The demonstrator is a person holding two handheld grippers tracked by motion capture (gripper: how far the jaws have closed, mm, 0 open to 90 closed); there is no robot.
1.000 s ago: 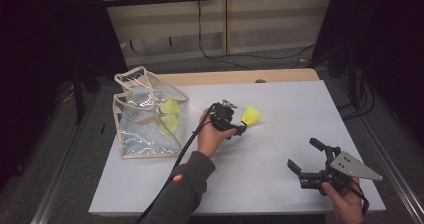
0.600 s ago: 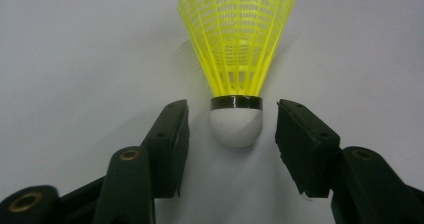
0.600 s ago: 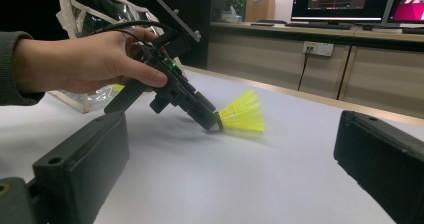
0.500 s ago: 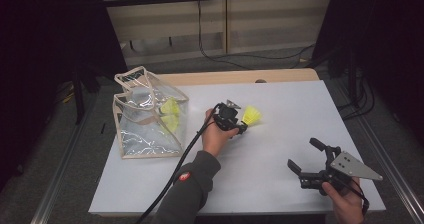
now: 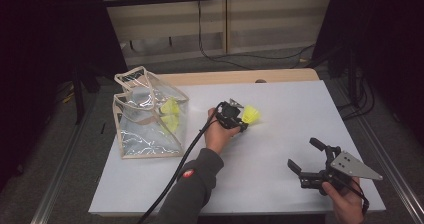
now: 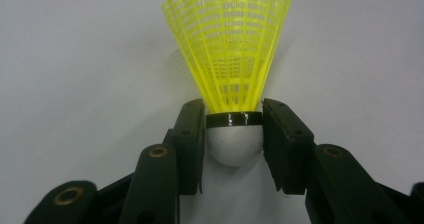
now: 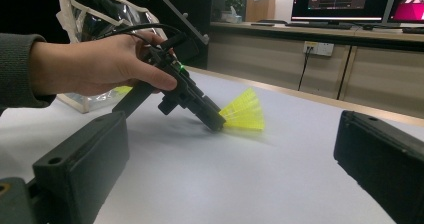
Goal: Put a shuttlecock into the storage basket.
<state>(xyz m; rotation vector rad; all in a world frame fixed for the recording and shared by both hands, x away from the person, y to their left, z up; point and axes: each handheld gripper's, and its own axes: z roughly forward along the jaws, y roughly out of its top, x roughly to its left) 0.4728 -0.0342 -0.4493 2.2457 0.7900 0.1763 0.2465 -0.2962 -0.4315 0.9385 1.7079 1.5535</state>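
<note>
clear plastic bag with beige trim [image 5: 148, 124] at table's left, yellow shuttlecocks inside | left gripper [image 5: 239, 118] pinches the white cork of a yellow plastic shuttlecock [image 6: 231, 59], skirt low over white table [image 5: 280, 134] mid-centre | right gripper [image 5: 306, 159] spread wide, holding nothing, near front-right edge, bare tabletop between

A yellow shuttlecock [image 6: 231, 59] with a white rounded nose lies on the white worktop [image 5: 280, 134], probably flat, skirt pointing right.
</note>
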